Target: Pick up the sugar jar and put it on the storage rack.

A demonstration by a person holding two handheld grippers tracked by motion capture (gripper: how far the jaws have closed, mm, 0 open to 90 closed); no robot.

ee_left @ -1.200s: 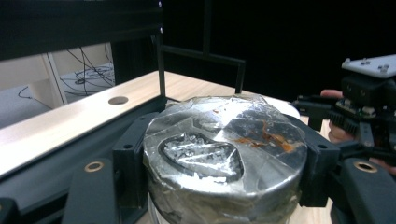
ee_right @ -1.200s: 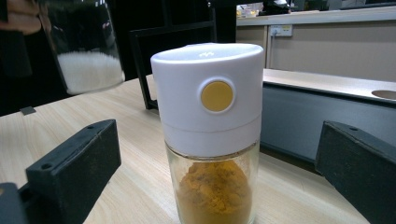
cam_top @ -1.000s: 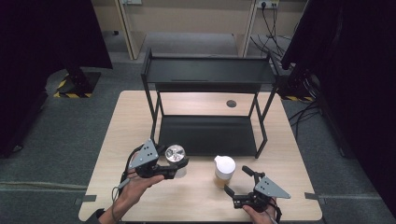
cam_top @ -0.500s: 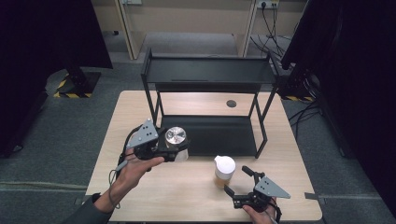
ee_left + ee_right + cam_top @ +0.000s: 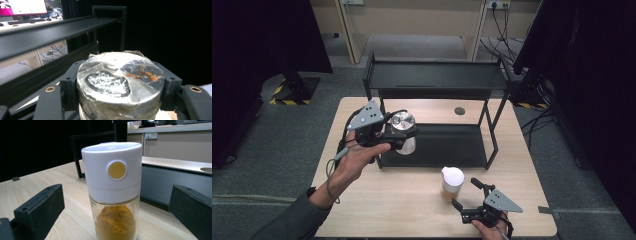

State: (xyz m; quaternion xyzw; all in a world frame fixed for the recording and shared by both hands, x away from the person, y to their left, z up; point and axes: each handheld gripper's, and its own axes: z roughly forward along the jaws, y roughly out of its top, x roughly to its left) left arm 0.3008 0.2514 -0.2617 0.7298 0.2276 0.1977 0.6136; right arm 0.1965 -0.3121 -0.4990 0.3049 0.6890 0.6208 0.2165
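In the high view, the pale wooden worktop (image 5: 362, 200) carries one black metal rack (image 5: 437, 82) with two shelves and one glass spice jar (image 5: 451, 183) with a round white cap, while the left claw (image 5: 404, 135) holds one foil-topped jar (image 5: 404, 131) in the air at the rack's left end. In the left gripper view, two black jaws press on the sides of this round jar (image 5: 120, 87), whose crinkled silver foil has orange stains. In the right gripper view, the right claw (image 5: 117, 217) stands wide around the spice jar (image 5: 113, 195), with orange powder behind smooth glass and one yellow round button on its cap, and does not touch it.

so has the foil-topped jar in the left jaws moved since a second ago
Yes. The foil-topped glass jar, clamped in the left gripper, has travelled from the bare wooden table toward the black metal shelf rack, now at its lower shelf's left end.
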